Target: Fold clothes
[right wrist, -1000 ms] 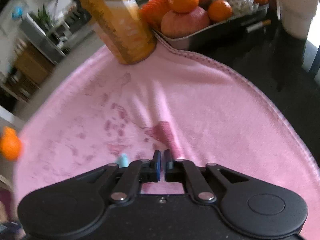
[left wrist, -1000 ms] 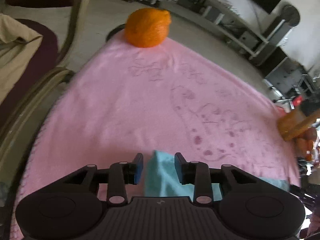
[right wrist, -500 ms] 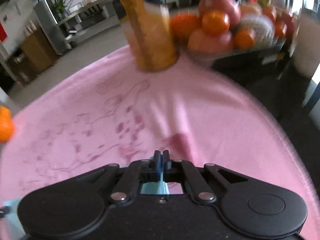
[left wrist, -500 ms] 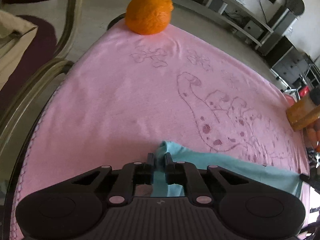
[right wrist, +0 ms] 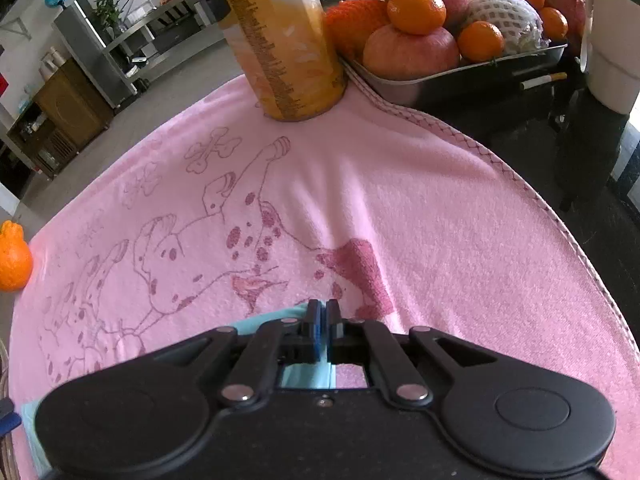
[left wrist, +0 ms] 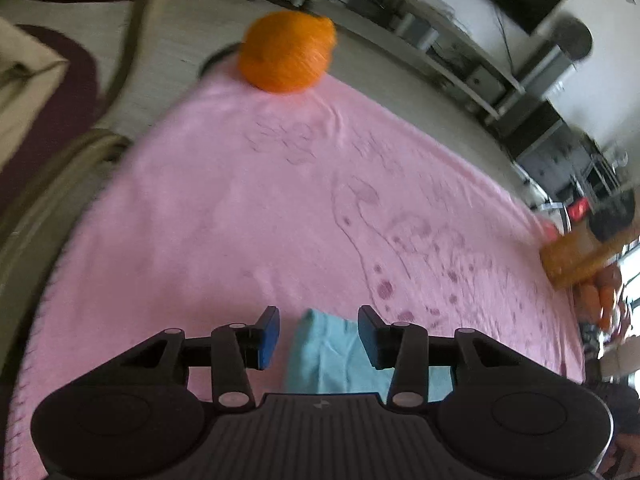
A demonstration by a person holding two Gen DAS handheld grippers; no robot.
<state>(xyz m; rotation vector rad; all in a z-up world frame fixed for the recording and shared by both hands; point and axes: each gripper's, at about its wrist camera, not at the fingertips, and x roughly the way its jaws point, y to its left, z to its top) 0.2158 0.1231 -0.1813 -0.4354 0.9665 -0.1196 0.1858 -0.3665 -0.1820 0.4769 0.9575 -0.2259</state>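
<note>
A small teal cloth [left wrist: 336,356] lies on a pink towel [left wrist: 240,220] printed with a spotted dog. My left gripper [left wrist: 318,320] hovers over the cloth's left corner. Its jaws are opening, and the corner lies between them without either pad pressing on it. In the right wrist view, my right gripper [right wrist: 324,320] is shut, with the teal cloth [right wrist: 260,322] running up to its closed fingertips and showing beneath its body. It appears pinched there. The pink towel [right wrist: 440,220] spreads out ahead of it.
An orange [left wrist: 286,54] sits on the towel's far left corner and a tall juice bottle [right wrist: 284,40] on its far right corner. A metal tray of fruit [right wrist: 460,80] and a white cup [right wrist: 612,52] stand behind on the dark table. A chair frame [left wrist: 60,184] is at the left.
The left jaws closed on the teal cloth's corner half a second ago and have since come apart. The right gripper has stayed shut and shifted sideways, with more teal cloth now under it.
</note>
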